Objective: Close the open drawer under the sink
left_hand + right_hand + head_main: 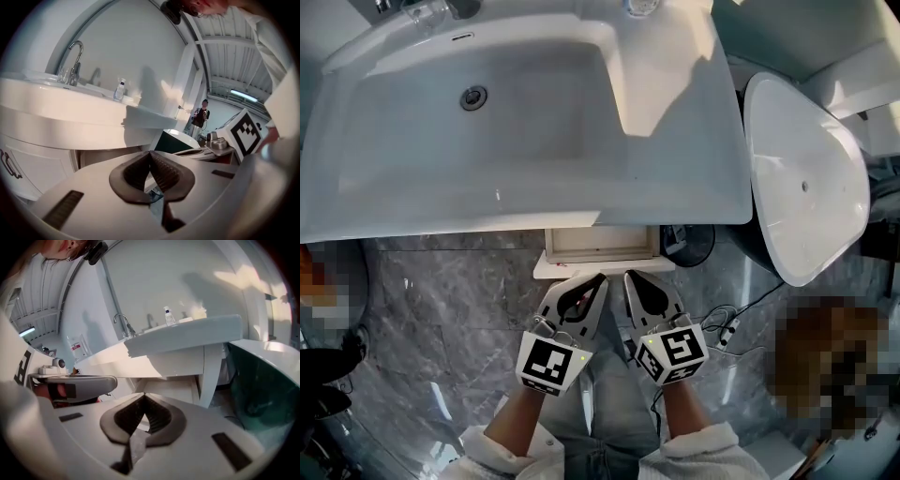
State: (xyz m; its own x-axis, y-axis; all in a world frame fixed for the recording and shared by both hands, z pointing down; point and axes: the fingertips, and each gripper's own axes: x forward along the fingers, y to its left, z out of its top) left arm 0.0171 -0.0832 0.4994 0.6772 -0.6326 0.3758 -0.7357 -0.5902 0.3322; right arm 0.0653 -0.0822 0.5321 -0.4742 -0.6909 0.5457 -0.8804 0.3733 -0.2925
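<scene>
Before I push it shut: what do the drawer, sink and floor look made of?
Drawer: white painted or laminated board, matte front lip, pale beige inside; probably wood composite. Sink: glossy white ceramic or cast resin, judging by its smooth sheen. Floor: grey stone or stone-look tile, veined, with visible joints.

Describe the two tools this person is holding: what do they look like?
The left gripper and right gripper look alike: pale grey wedges tapering to two jaws lined with dark ribbed pads. Each carries a white cube printed with black square markers. The person wears fluffy white sleeves and grey jeans.
</scene>
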